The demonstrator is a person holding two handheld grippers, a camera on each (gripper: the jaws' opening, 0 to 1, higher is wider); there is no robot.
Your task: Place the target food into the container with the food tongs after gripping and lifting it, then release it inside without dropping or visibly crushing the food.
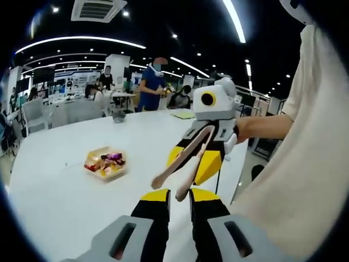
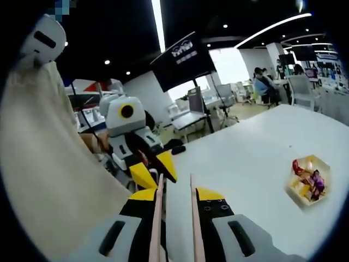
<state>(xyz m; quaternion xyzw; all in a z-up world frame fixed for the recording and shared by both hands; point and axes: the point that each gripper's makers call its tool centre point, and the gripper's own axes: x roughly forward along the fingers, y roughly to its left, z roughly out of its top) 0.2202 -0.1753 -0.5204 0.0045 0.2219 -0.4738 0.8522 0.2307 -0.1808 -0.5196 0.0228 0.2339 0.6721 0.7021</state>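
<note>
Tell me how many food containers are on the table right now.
1. A single container of wrapped snacks sits on the white table, left of the tongs in the left gripper view; the right gripper view shows it at the right edge. Others could lie outside both views.

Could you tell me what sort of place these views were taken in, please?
Probably an open-plan office or lab. A large white table holds a tray of wrapped snacks, people sit and stand at desks behind, and a dark ceiling carries long strip lights above a standing banner.
</note>
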